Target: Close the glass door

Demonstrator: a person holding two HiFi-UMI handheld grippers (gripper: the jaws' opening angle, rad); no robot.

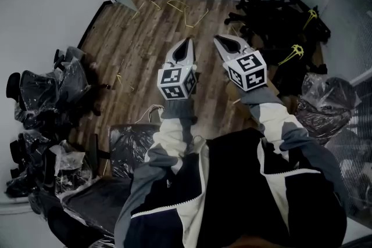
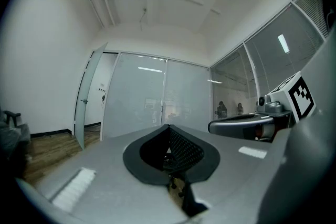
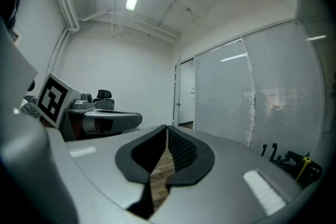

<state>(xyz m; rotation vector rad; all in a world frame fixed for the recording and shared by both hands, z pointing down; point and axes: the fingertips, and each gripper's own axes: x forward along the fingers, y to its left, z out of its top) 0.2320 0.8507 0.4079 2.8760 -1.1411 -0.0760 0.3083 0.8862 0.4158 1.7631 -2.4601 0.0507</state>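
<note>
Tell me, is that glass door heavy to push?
Probably heavy: the glass door is a tall, wide pane. It likely swings as one stiff sheet, since it stands ajar without bending. Its smooth face looks slippery; the small handle may help.

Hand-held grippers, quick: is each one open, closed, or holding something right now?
Left hand-held gripper: closed, jaw tips together, holding nothing.
Right hand-held gripper: closed, jaw tips together, holding nothing.
</note>
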